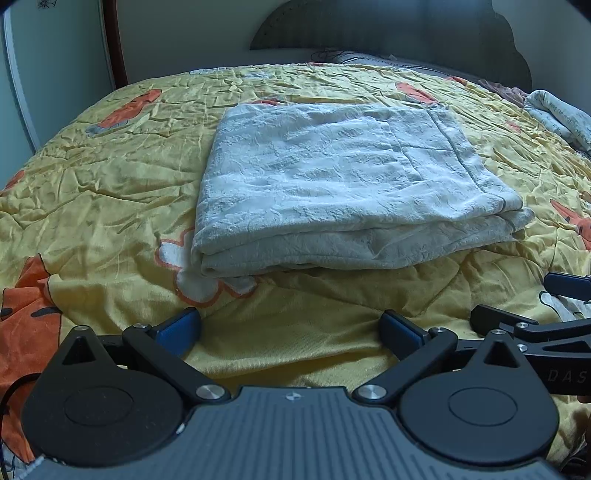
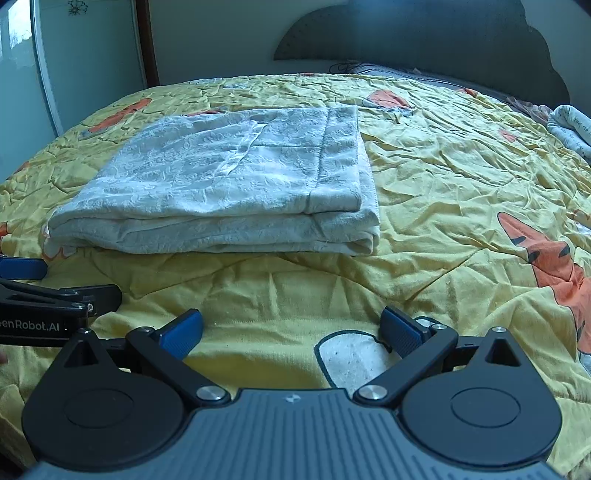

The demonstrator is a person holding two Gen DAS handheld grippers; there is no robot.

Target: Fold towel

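Closest to us, the left gripper with blue pads is sitting wide open over the yellow quilted bedspread with orange cartoon animals. Nothing is between its fingers. The right gripper is sitting wide open too, and it is also holding nothing. Both are hovering just in front of the pale grey-white folded towel, not touching it.

The towel is lying on the bedspread, in a neat thick stack with its folded edge facing the grippers. It looks like the folding is almost done, or done already. If one more fold is wanted, each gripper needs to reach forward to a near corner of the towel, pinch all the layers together, and lift them over evenly.

Beside the towel, on the side of the left gripper, white letters are reading "enRobot.AI". On the side of the right gripper, faint letters are reading "DAS".

Far behind the towel, a crumpled white cloth with small writing is lying near the dark curved headboard. Its writing is too small to read.
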